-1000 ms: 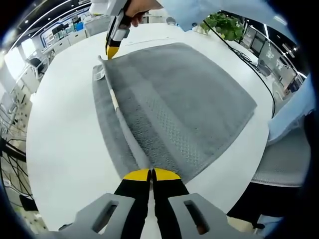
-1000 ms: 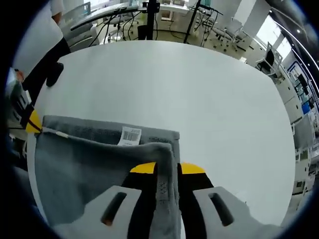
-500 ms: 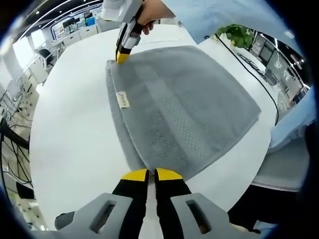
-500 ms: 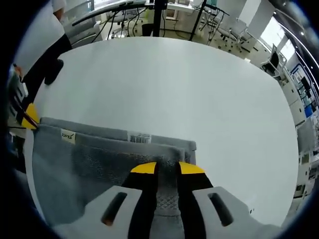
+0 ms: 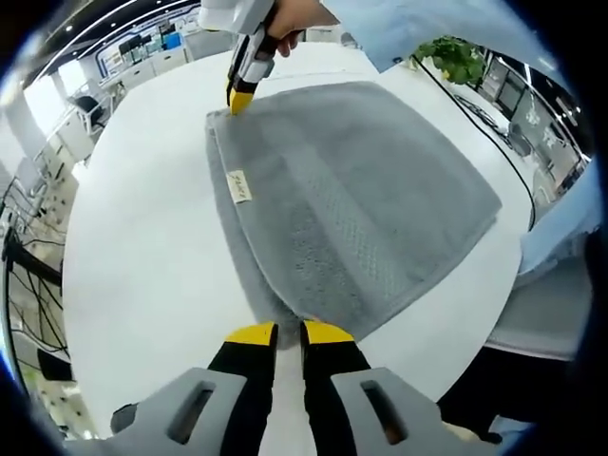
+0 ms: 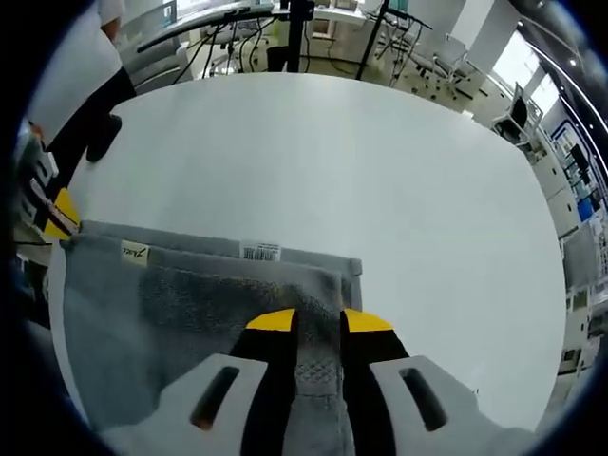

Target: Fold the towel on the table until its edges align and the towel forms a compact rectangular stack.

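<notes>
Grey terry towel (image 5: 361, 199), folded double, lies flat on round white table (image 5: 133, 256), centre-right of left gripper view, small white label (image 5: 239, 185) near its left edge. Left gripper (image 5: 289, 332) at bottom centre, yellow-tipped jaws slightly apart w/ towel's near corner at their tips; grip can't be told. Right gripper (image 6: 318, 321), bottom centre of right gripper view, jaws clamped on towel corner; seen too at upper centre of left view. Barcode tag (image 6: 259, 251) near towel's far edge.

No legible text. Towel (image 6: 190, 294) carries a barcode tag (image 6: 259, 251) and a small printed label (image 6: 135, 252), left of centre; characters too small to read.
</notes>
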The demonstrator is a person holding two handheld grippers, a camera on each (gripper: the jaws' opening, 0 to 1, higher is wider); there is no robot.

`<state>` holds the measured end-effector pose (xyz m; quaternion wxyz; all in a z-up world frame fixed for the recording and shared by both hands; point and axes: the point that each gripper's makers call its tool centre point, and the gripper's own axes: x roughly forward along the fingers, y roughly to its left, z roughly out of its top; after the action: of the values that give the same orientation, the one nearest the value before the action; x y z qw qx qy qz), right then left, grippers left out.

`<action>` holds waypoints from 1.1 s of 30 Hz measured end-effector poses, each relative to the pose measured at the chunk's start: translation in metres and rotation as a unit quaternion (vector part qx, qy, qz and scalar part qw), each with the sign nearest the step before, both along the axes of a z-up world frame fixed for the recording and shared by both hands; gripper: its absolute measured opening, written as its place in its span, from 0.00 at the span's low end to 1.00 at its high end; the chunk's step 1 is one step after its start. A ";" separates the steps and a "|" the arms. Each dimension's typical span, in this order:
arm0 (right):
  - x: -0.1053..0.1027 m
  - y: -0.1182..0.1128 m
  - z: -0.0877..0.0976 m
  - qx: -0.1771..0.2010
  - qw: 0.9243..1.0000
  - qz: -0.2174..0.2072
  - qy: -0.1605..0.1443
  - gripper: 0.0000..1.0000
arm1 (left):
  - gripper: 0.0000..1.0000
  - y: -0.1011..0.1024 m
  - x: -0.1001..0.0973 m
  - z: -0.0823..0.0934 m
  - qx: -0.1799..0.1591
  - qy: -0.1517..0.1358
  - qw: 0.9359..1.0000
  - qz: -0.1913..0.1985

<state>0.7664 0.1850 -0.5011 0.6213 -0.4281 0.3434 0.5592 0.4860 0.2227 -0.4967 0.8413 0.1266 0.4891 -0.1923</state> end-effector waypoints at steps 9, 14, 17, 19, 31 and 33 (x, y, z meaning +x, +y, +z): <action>0.006 -0.019 0.010 0.004 1.000 -0.012 -0.002 0.16 | 0.15 0.000 0.003 0.012 0.005 -0.019 1.000 0.007; 0.005 -0.032 0.016 0.007 1.000 -0.018 -0.002 0.18 | 0.19 -0.006 0.006 0.019 0.000 -0.034 0.999 0.011; 0.009 -0.038 0.017 0.009 1.000 -0.022 -0.001 0.18 | 0.21 -0.007 0.008 0.020 -0.001 -0.038 0.999 0.011; 0.008 -0.043 0.019 0.011 1.000 -0.024 -0.001 0.20 | 0.24 -0.011 0.008 0.022 0.000 -0.041 0.999 0.010; 0.003 -0.075 0.033 0.031 0.998 -0.049 0.022 0.36 | 0.35 -0.040 0.014 0.034 -0.012 -0.061 0.998 -0.005; 0.006 -0.080 0.034 0.032 0.998 -0.050 0.022 0.36 | 0.35 -0.048 0.014 0.037 -0.015 -0.063 0.998 -0.008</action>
<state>0.7727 0.1046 -0.4666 0.6542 -0.3782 0.3603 0.5470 0.5004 0.1747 -0.4600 0.8705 0.1302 0.4314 -0.1978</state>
